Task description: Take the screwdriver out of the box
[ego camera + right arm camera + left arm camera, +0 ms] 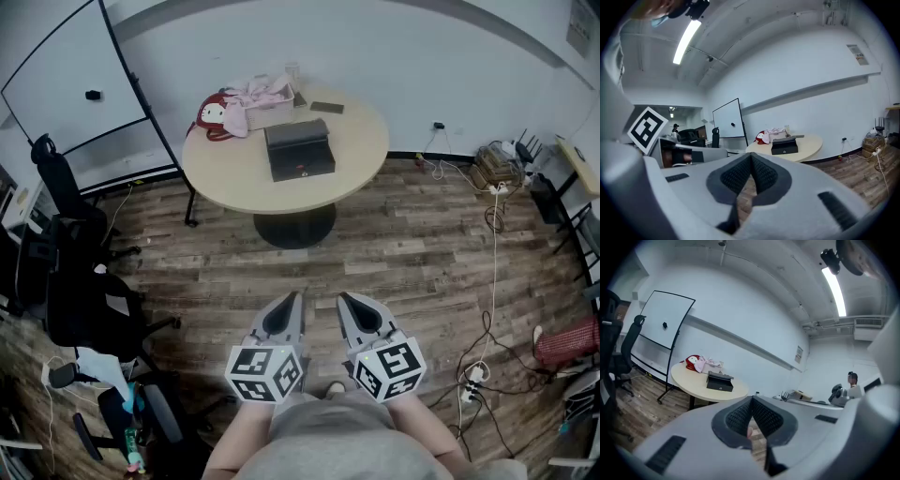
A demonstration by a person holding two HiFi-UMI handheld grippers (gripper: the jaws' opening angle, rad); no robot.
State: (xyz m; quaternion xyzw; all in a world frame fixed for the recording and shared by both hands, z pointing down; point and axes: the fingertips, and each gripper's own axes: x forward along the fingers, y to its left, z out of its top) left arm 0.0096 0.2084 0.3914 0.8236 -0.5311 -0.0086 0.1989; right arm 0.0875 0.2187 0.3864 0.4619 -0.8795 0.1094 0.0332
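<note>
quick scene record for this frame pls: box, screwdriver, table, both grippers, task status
box: black rectangular box, lid closed, on the table
table: round beige table, well ahead of both grippers
screwdriver: not visible
also on table: red and pink soft bundle, behind the box
left gripper: jaws together, nothing between them
right gripper: jaws together, nothing between them
task status: not started; neither gripper is near the box
</note>
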